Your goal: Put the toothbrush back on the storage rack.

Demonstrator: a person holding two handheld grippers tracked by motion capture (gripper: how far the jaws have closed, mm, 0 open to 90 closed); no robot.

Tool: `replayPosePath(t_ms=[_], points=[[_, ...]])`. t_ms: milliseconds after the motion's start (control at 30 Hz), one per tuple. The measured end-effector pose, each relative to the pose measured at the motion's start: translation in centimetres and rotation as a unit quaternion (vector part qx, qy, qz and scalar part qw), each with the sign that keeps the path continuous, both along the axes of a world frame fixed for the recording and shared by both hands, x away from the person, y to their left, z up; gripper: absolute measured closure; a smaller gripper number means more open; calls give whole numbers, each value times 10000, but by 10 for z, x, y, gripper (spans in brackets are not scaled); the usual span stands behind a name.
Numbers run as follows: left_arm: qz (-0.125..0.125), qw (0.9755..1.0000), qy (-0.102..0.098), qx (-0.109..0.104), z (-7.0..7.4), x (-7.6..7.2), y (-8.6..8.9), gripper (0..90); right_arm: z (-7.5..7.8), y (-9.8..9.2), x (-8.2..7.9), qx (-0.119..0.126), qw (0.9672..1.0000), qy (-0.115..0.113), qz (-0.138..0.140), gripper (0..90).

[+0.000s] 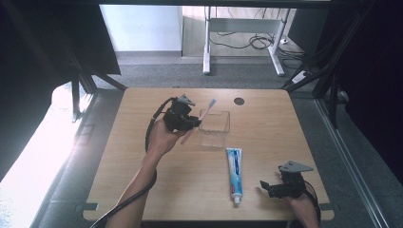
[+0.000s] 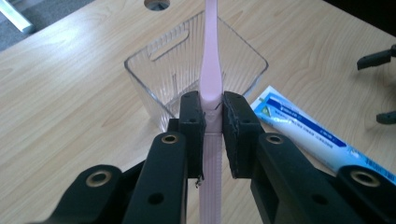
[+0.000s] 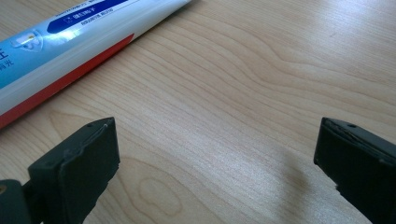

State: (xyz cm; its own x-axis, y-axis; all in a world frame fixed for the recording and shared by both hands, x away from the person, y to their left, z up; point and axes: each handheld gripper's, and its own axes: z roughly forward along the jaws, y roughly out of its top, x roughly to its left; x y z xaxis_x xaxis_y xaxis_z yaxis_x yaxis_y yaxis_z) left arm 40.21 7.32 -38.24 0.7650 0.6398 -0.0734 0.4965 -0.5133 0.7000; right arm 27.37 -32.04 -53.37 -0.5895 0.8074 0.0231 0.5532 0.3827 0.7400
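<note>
1. Left gripper (image 2: 212,119): both pads clamped on the flat of a pink toothbrush (image 2: 210,70), partway along the handle. Brush runs straight out between the jaws; its far end passes over the clear plastic box (image 2: 154,79).
2. From the high view, left gripper (image 1: 189,122) is held above the table (image 1: 142,190), toward the far left quarter, brush (image 1: 202,116) slanting up and away, bristle end toward the far edge.
3. Clear box (image 1: 215,128) sits just beside that gripper, near the table's middle, slightly toward the far edge. Its near wall lies directly below the brush handle; touching or not, cannot tell.
4. Toothpaste tube (image 1: 234,173) lies flat on the near side of the box, cap toward the near edge, a small gap between tube and box.
5. Right gripper (image 1: 272,186): jaws wide apart, nothing between them, low over bare wood by the near right corner, tube (image 3: 70,42) just beside it.
6. Round hole (image 1: 239,100) near the far edge. Left half and far right of the table lie bare.
</note>
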Motion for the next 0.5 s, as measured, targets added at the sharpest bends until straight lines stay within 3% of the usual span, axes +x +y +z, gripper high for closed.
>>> replayPosePath(t_ms=[167,500], points=[[29,9999,-41,-104,0,5,-6,788,0,0,0,7,10000,0,7,5],[32,9999,-99,-101,-1,15,-19,788,0,0,0,12,10000,12,16,7]])
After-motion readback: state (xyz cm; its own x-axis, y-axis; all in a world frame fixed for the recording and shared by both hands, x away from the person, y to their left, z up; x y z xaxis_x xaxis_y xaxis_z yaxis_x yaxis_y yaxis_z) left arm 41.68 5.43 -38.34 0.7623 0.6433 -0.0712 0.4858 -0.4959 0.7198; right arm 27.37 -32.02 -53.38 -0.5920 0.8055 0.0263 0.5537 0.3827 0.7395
